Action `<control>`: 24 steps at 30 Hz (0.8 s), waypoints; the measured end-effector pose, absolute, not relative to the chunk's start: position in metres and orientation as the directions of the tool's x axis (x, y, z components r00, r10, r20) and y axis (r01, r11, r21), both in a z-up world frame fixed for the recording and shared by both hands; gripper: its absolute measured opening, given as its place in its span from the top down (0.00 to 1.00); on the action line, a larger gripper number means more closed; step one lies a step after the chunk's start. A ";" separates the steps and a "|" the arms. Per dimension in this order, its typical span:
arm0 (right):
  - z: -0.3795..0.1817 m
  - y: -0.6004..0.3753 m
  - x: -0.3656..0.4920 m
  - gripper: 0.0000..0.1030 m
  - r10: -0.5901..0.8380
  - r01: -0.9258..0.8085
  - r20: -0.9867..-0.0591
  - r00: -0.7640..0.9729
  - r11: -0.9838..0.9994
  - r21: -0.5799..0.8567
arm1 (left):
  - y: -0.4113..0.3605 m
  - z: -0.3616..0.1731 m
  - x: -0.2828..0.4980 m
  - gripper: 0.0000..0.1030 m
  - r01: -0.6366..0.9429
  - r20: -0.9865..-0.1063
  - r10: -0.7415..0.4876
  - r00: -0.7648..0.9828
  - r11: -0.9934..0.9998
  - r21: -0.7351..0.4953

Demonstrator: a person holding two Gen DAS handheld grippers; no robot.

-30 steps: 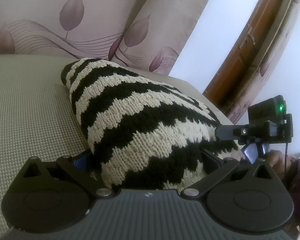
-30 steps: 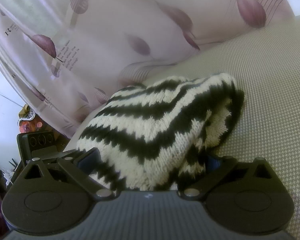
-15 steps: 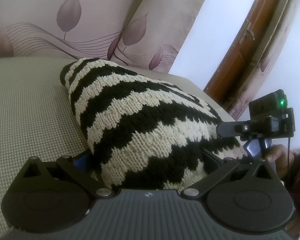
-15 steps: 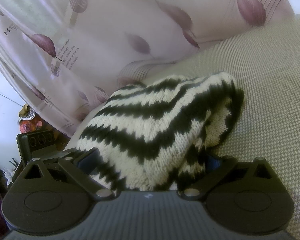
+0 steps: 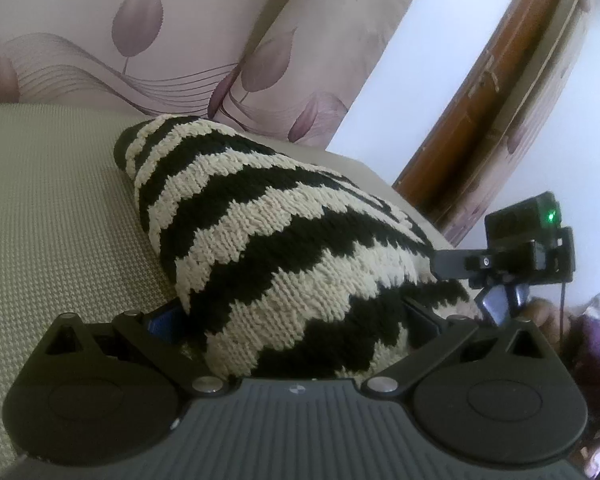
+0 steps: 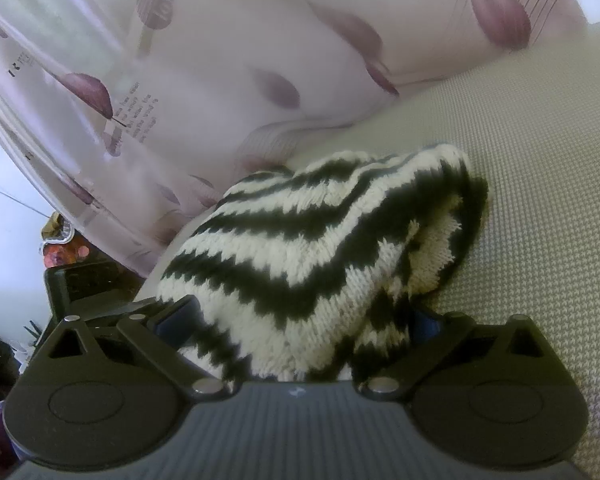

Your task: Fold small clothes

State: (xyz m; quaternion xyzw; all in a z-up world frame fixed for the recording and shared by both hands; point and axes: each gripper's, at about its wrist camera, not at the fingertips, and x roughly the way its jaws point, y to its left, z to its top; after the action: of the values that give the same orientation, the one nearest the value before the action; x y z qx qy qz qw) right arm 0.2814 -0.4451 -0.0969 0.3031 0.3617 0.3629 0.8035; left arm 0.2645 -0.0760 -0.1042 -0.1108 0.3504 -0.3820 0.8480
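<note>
knit hides left gripper fingertips | curtain blurred

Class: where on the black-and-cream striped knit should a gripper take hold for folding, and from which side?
Grip the striped knit at its near edge, coming in level over the mat: the edge bunches thick, and both the left gripper and right gripper clamp it there.

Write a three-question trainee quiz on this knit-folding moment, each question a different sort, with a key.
1. True or false: the striped knit garment rests on the woven beige surface.
2. Multiple choice: the garment's stripes are A) red and white, B) black and cream, C) blue and grey.
3. Fill in: behind the surface hangs a pale curtain printed with ____.

Key:
1. True.
2. B.
3. Leaves.

Both the left gripper and right gripper have fingers closed on the garment.
</note>
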 end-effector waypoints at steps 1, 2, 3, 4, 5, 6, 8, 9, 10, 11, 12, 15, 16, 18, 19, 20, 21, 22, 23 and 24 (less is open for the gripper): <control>-0.098 -0.447 0.282 0.00 0.807 -0.362 -0.353 0.474 0.543 0.758 | -0.075 -0.104 0.265 0.00 0.569 -0.505 -0.731 0.460 0.679 -0.464; -0.098 -0.448 0.282 0.00 0.814 -0.359 -0.343 0.469 0.530 0.768 | -0.074 -0.104 0.265 0.00 0.568 -0.502 -0.734 0.457 0.675 -0.471; -0.099 -0.450 0.282 0.00 0.821 -0.358 -0.336 0.462 0.519 0.776 | -0.073 -0.104 0.266 0.00 0.568 -0.502 -0.736 0.454 0.673 -0.474; -0.099 -0.452 0.282 0.00 0.828 -0.359 -0.330 0.454 0.509 0.783 | -0.073 -0.104 0.266 0.00 0.569 -0.503 -0.737 0.451 0.672 -0.474; -0.099 -0.453 0.282 0.00 0.833 -0.359 -0.327 0.446 0.501 0.787 | -0.074 -0.104 0.267 0.00 0.570 -0.504 -0.738 0.449 0.671 -0.474; -0.098 -0.454 0.282 0.00 0.839 -0.361 -0.329 0.434 0.497 0.789 | -0.073 -0.104 0.267 0.00 0.571 -0.505 -0.739 0.447 0.670 -0.475; -0.098 -0.454 0.283 0.00 0.853 -0.373 -0.335 0.400 0.485 0.791 | -0.073 -0.104 0.268 0.00 0.572 -0.500 -0.745 0.441 0.663 -0.484; -0.098 -0.455 0.283 0.00 0.858 -0.375 -0.333 0.392 0.479 0.794 | -0.072 -0.105 0.269 0.00 0.570 -0.495 -0.750 0.439 0.658 -0.492; -0.098 -0.455 0.285 0.00 0.861 -0.372 -0.326 0.391 0.472 0.799 | -0.071 -0.106 0.270 0.00 0.568 -0.491 -0.755 0.436 0.653 -0.500; -0.098 -0.455 0.285 0.00 0.864 -0.370 -0.316 0.393 0.463 0.806 | -0.073 -0.106 0.271 0.00 0.567 -0.489 -0.757 0.435 0.651 -0.504; -0.099 -0.453 0.287 0.00 0.869 -0.368 -0.304 0.391 0.450 0.814 | -0.073 -0.106 0.273 0.00 0.568 -0.487 -0.759 0.432 0.648 -0.507; -0.097 -0.444 0.288 0.00 0.867 -0.384 -0.308 0.391 0.458 0.802 | -0.072 -0.107 0.274 0.00 0.569 -0.481 -0.765 0.428 0.642 -0.515; -0.097 -0.443 0.288 0.02 0.866 -0.387 -0.307 0.396 0.460 0.799 | -0.071 -0.108 0.274 0.00 0.569 -0.478 -0.768 0.426 0.639 -0.518; -0.098 -0.444 0.286 0.09 0.858 -0.378 -0.307 0.411 0.467 0.800 | -0.069 -0.108 0.274 0.00 0.570 -0.474 -0.771 0.425 0.635 -0.521; -0.099 -0.447 0.285 0.19 0.854 -0.365 -0.310 0.417 0.470 0.804 | -0.069 -0.108 0.274 0.00 0.572 -0.475 -0.771 0.425 0.635 -0.519; -0.102 -0.452 0.284 0.25 0.849 -0.348 -0.320 0.420 0.476 0.807 | -0.069 -0.108 0.274 0.00 0.574 -0.476 -0.770 0.425 0.636 -0.516; -0.103 -0.456 0.282 0.36 0.843 -0.326 -0.342 0.416 0.489 0.809 | -0.070 -0.107 0.273 0.00 0.577 -0.477 -0.769 0.426 0.637 -0.511; -0.105 -0.461 0.281 0.41 0.838 -0.314 -0.358 0.413 0.500 0.807 | -0.071 -0.107 0.273 0.00 0.581 -0.480 -0.767 0.427 0.639 -0.505; -0.105 -0.465 0.281 0.41 0.838 -0.306 -0.362 0.409 0.500 0.810 | -0.072 -0.107 0.273 0.00 0.583 -0.483 -0.764 0.428 0.641 -0.498; -0.105 -0.468 0.280 0.41 0.838 -0.295 -0.364 0.406 0.497 0.816 | -0.072 -0.107 0.273 0.00 0.585 -0.484 -0.763 0.428 0.643 -0.495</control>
State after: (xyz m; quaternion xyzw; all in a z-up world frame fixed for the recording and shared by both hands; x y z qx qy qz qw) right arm 0.2797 -0.4682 -0.1053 0.3389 0.4007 0.3696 0.7668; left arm 0.2725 -0.0723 -0.1069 -0.1269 0.3510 -0.4033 0.8355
